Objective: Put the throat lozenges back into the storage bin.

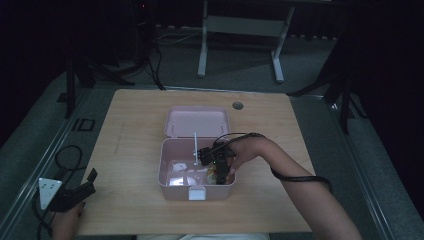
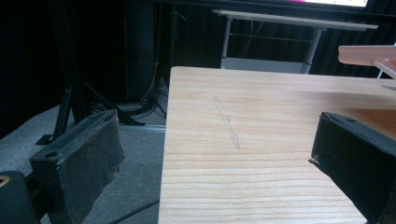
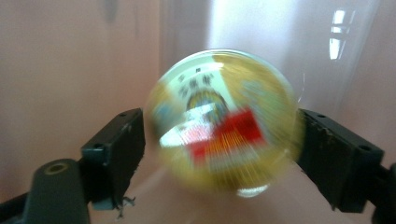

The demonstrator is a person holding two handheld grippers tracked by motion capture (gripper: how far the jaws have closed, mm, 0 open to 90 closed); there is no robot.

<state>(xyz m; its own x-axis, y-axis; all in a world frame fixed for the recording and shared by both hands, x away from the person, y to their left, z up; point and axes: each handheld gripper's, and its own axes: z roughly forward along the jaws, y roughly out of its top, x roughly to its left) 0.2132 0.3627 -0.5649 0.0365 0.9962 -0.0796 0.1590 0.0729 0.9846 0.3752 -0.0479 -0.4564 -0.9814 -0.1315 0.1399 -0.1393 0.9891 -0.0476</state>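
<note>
At frame centre, my right gripper (image 1: 220, 170) reaches into the open pink plastic box (image 1: 165, 172), jaws closed against a blurred round yellow container (image 3: 224, 123). At lower left, my left gripper (image 1: 75, 192) rests wide open, empty.

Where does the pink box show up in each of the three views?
High view: pink box at table centre, lid open.
Left gripper view: its edge at the upper right.
Right gripper view: its pink inner wall behind the round yellow packet.
Shared landmark: the wooden table.
</note>
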